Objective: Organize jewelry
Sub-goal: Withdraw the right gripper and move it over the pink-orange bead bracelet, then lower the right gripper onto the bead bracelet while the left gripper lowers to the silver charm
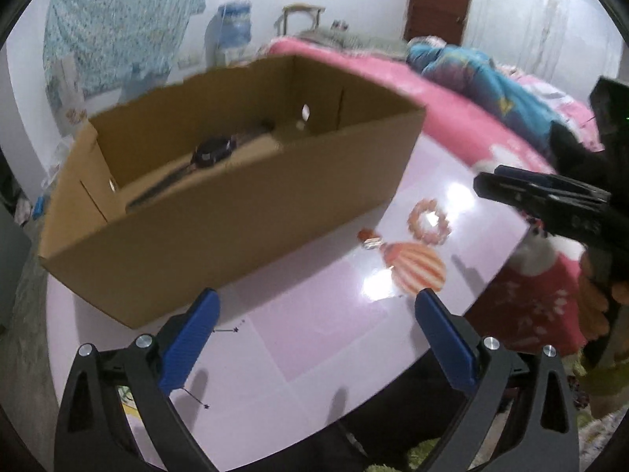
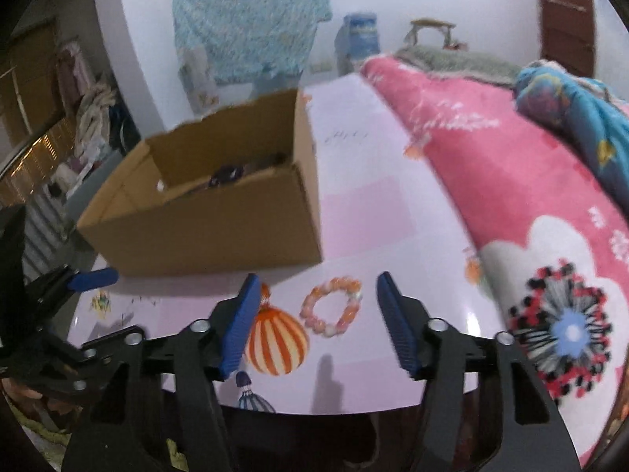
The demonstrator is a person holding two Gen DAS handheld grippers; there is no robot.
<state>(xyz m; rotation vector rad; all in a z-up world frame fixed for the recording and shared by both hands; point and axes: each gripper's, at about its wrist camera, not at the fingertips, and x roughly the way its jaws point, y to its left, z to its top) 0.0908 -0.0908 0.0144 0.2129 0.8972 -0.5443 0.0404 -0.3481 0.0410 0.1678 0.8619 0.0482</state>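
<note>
An orange-pink beaded bracelet [image 2: 332, 312] lies on the pale pink table [image 2: 365, 204], just beyond and between the tips of my open right gripper [image 2: 318, 295]. It also shows in the left wrist view [image 1: 429, 221], with the right gripper's fingers [image 1: 542, 192] hovering to its right. A brown cardboard box [image 1: 220, 204] stands open on the table; a dark watch [image 1: 212, 150] and other dark items lie inside. The box also shows in the right wrist view [image 2: 212, 212]. My left gripper [image 1: 314, 306] is open and empty, above the table before the box.
A small red item [image 1: 369, 238] lies between the box and the bracelet. A striped balloon print [image 2: 277, 344] is on the tabletop. A pink blanket [image 2: 511, 181] covers a bed along the table's right edge. Clutter and shelving stand left of the box [image 2: 78, 126].
</note>
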